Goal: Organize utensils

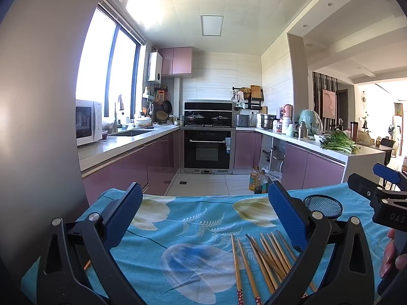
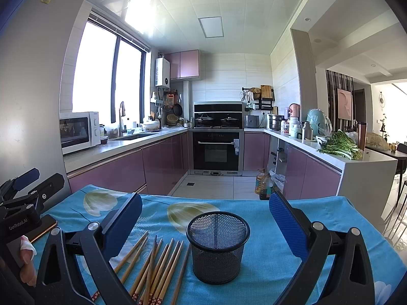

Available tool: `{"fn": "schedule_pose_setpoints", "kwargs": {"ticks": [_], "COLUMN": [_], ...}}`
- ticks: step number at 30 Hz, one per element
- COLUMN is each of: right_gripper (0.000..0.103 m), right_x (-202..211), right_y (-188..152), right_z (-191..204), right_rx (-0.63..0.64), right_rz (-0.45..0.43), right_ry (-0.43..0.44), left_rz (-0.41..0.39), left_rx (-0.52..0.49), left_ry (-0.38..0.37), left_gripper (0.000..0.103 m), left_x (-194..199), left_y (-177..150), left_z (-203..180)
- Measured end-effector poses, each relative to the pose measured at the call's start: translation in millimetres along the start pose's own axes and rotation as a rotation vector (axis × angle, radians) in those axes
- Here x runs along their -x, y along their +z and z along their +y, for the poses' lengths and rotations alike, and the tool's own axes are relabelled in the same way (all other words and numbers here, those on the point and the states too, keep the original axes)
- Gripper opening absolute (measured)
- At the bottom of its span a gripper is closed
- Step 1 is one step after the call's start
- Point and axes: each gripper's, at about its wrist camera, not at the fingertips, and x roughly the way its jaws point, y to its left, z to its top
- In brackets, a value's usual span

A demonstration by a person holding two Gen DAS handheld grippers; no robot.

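Nothing is picked up yet. Both the left tongs (image 1: 204, 211) and the right tongs (image 2: 206, 218) hang wide open and empty above the desk (image 2: 267, 267). The chopsticks (image 2: 155, 267) lie loose on the blue cloth, just left of the mesh cup (image 2: 217, 247), which stands upright and looks empty. Next, probably, one pair of tongs must drop and pinch a chopstick near its middle, then lift it over the cup.

Both grippers hovered level, side by side. The left gripper (image 1: 204, 213) had its blue-padded fingers (image 1: 286, 213) spread wide with nothing between them. The right gripper (image 2: 206, 223), just off to its right, was equally wide apart and empty, its blue pads (image 2: 287, 226) angled outward.
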Motion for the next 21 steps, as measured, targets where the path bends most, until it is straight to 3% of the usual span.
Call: {"fn": "schedule_pose_setpoints", "kwargs": {"ticks": [21], "right_gripper": [0.097], "right_x": [-0.5], "right_y": [0.0], "right_z": [-2.9], "right_rx": [-0.011], "right_rz": [0.004], "right_ry": [0.0], "left_rz": [0.0], "left_rx": [0.0], "left_ry": [-0.001], "left_gripper": [0.097], "left_x": [0.1], "left_y": [-0.2], "left_z": [-0.2]}}
